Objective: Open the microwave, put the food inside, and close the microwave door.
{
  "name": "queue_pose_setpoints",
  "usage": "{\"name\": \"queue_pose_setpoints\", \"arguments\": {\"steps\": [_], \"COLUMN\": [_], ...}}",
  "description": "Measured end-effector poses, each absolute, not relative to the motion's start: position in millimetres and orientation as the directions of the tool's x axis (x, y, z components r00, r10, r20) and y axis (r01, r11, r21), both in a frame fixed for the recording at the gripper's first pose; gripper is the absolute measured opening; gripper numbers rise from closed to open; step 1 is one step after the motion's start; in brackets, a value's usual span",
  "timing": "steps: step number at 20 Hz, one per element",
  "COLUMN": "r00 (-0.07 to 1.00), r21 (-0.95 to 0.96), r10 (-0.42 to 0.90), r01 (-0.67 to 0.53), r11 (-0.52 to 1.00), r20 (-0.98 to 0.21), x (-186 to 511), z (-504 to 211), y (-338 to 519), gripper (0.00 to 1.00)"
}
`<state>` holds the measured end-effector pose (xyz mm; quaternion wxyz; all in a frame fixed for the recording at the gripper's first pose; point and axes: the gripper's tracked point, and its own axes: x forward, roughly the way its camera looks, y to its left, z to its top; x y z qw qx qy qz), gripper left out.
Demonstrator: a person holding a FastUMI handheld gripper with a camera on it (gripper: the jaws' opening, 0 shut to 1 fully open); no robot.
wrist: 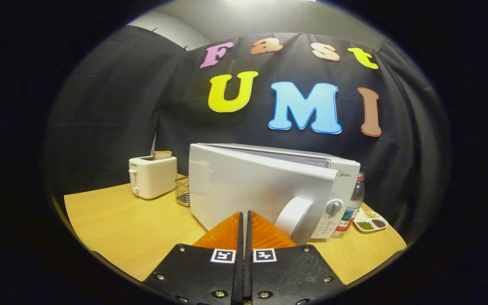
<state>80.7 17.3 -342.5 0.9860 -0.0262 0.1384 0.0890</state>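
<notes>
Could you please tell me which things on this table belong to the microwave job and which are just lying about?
Job:
microwave, door shut
door handle
gripper, fingers closed together, empty, just before the door

Lying about:
toaster holding bread
wire basket
bottle
dish of beans

claw (244, 217) level, pointing straight ahead; both fingers (223, 235) pressed together, only a thin seam between them, nothing gripped, tips meet at a point.
</notes>
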Motion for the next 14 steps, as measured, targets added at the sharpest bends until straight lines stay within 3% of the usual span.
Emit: {"name": "queue_pose_setpoints", "arguments": {"steps": [14], "r00": [0.952], "r21": [-0.045], "r10": [-0.012], "r01": [-0.002], "r11": [0.999], "r20": [-0.304], "x": [187], "z": [-385], "y": [-45], "gripper": [0.01]}}
